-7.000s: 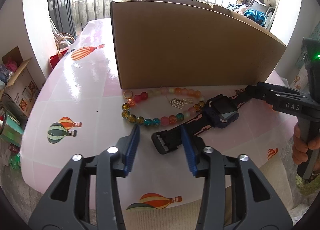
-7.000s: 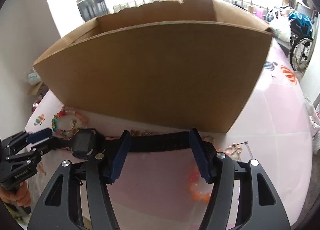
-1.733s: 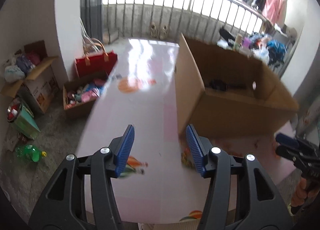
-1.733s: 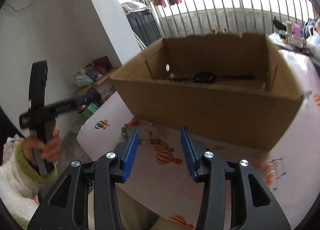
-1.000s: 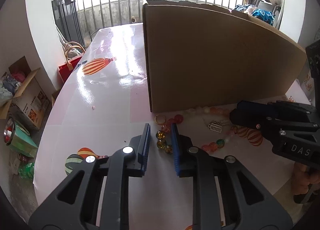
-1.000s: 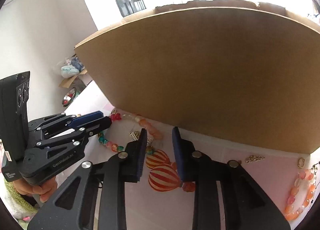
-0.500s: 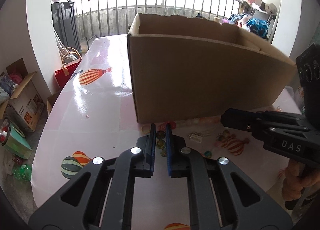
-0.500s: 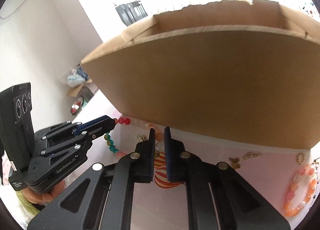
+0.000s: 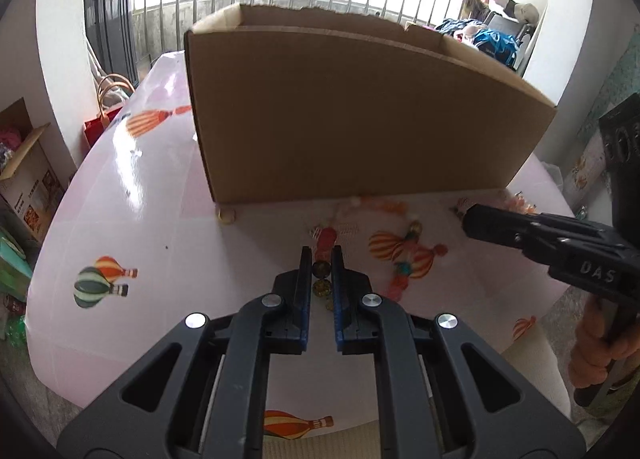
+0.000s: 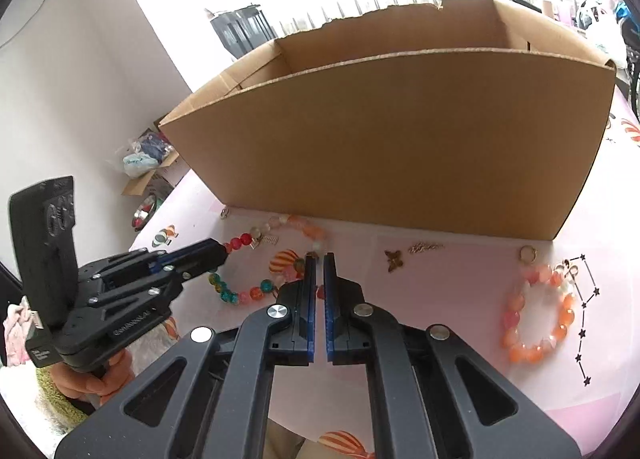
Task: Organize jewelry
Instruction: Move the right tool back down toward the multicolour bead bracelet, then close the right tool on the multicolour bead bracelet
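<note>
While the cardboard box [image 9: 360, 119] fills the upper middle of both wrist views, the multicoloured bead bracelet [image 10: 240, 291] lies stretched on the pink bench [image 9: 160, 199] just in front of its near wall. In the left wrist view, the left gripper [image 9: 321, 255] at lower centre has its fingers [image 9: 306, 271] pressed in on a dark bead of that bracelet, with more beads trailing off to the right. The right gripper [image 10: 319, 259] sits at lower centre of its own view, fingers [image 10: 309, 279] nearly together and pinching the pale end of the same strand. In that view, an orange bead bracelet [image 10: 536, 319] lies at the right of the frame, well apart. A small butterfly charm [image 10: 394, 259], a short gold chain [image 10: 424, 247] and a gold ring [image 10: 528, 253] rest near the box's foot.
</note>
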The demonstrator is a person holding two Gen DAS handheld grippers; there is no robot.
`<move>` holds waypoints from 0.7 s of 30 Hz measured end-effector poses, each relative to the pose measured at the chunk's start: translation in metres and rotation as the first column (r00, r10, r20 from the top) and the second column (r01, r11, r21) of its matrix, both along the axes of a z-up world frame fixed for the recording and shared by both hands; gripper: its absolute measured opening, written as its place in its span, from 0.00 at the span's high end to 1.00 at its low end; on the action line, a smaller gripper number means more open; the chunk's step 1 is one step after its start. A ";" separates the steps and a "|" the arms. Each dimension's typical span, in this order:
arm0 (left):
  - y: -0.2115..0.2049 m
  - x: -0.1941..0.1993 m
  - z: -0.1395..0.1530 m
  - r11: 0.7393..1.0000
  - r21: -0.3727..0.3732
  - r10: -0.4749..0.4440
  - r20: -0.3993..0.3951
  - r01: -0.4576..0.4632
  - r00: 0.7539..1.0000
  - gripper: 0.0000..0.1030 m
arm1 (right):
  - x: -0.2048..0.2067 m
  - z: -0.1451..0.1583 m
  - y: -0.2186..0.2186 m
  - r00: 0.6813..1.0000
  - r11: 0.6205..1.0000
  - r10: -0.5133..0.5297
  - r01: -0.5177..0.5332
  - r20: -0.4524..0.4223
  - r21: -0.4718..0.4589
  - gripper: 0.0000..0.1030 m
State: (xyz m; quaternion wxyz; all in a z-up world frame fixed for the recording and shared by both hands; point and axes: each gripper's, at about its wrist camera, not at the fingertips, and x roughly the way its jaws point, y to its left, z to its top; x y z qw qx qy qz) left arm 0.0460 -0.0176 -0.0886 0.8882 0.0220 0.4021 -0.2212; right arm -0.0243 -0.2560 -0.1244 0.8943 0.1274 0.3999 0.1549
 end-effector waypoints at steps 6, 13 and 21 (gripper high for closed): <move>0.001 0.002 -0.003 1.000 0.017 0.017 -0.007 -0.017 1.000 0.92 | 0.013 -0.004 0.016 1.000 0.998 0.022 -0.022 0.010 -0.056 0.65; -0.004 0.008 -0.006 0.999 0.044 0.019 0.004 -0.019 1.000 0.92 | 0.025 -0.010 0.026 0.999 0.994 0.046 -0.044 0.016 -0.101 0.65; -0.013 0.008 -0.008 0.998 0.064 0.029 0.016 -0.030 0.999 0.92 | 0.030 -0.019 0.039 0.998 0.981 0.063 -0.057 0.027 -0.185 0.90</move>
